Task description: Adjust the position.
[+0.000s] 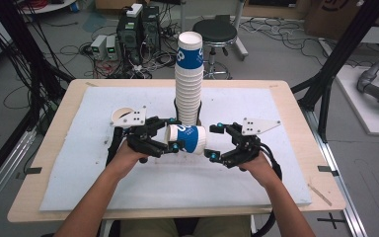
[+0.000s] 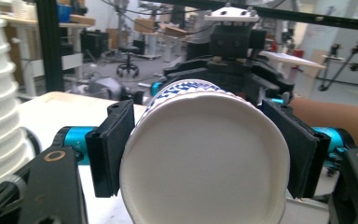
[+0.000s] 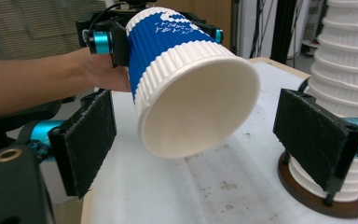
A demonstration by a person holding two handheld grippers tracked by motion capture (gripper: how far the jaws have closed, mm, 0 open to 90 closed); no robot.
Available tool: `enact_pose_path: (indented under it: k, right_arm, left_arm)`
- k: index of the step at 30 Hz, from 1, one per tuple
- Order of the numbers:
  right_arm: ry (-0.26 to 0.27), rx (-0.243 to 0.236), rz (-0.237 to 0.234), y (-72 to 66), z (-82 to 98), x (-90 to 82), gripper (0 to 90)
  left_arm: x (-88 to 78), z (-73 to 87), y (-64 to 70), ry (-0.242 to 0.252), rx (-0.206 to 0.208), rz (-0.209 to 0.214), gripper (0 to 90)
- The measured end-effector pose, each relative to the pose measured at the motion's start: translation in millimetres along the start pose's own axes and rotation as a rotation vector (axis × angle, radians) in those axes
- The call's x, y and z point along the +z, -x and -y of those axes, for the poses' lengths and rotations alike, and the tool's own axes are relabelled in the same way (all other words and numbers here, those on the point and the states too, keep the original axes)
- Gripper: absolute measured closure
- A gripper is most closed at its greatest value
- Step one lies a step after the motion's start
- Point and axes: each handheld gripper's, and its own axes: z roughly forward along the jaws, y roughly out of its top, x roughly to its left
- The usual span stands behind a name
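A tall stack of white paper cups (image 1: 188,84), topped by a blue-and-white one, stands at the middle back of the mat. My left gripper (image 1: 173,134) is shut on a single blue-and-white ribbed paper cup (image 1: 190,139), held on its side just in front of the stack with its mouth towards my right gripper (image 1: 214,141). In the left gripper view the cup's white base (image 2: 205,158) faces the camera, and both pads (image 2: 112,144) press on its sides. In the right gripper view the cup's open mouth (image 3: 191,107) lies between my open jaws without touching the pads (image 3: 314,135).
A white foam mat (image 1: 103,173) covers the wooden table (image 1: 49,158). The stack rests on a dark round base (image 3: 317,200). Beyond the far edge are a black stool (image 1: 214,34) and computer boxes with cables (image 1: 138,29) on the floor. Black frame posts flank the table.
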Motion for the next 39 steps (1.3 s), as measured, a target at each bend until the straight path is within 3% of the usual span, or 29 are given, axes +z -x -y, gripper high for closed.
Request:
enact_pose_path:
  k: [8,17,24,26,28,30,36,39]
  right_arm:
    - [-0.002,0.003,-0.059,-3.3,3.0,11.3,12.7]
    - [-0.024,0.029,-0.104,-1.6,6.5,19.6,13.7]
    - [-0.034,0.005,-0.13,-1.0,4.8,17.1,19.3]
    - [-0.057,-0.001,-0.133,-1.2,3.8,15.8,19.6]
    - [-0.101,-0.025,-0.118,-1.1,0.8,14.7,19.6]
    - [-0.158,-0.034,-0.106,-1.6,-2.4,12.9,19.5]
    - [-0.293,-0.054,-0.068,-3.2,-13.2,11.0,19.4]
    - [-0.366,-0.083,-0.053,-5.2,-19.5,13.7,19.4]
  left_arm:
    - [8.5,0.5,4.5,0.004,0.008,0.061,28.6]
    - [11.8,1.1,6.1,-0.007,0.01,0.082,28.6]
    - [12.1,1.2,6.4,-0.015,0.01,0.097,29.5]
    - [13.1,1.5,6.7,-0.045,0.004,0.094,29.3]
    - [14.7,0.1,9.8,-0.104,0.01,0.053,27.3]
    - [15.7,-3.2,11.4,-0.175,0.017,0.018,16.8]
    - [14.1,-13.2,14.2,-0.33,0.101,-0.027,15.9]
    - [16.4,-15.7,15.7,-0.42,0.144,-0.027,16.0]
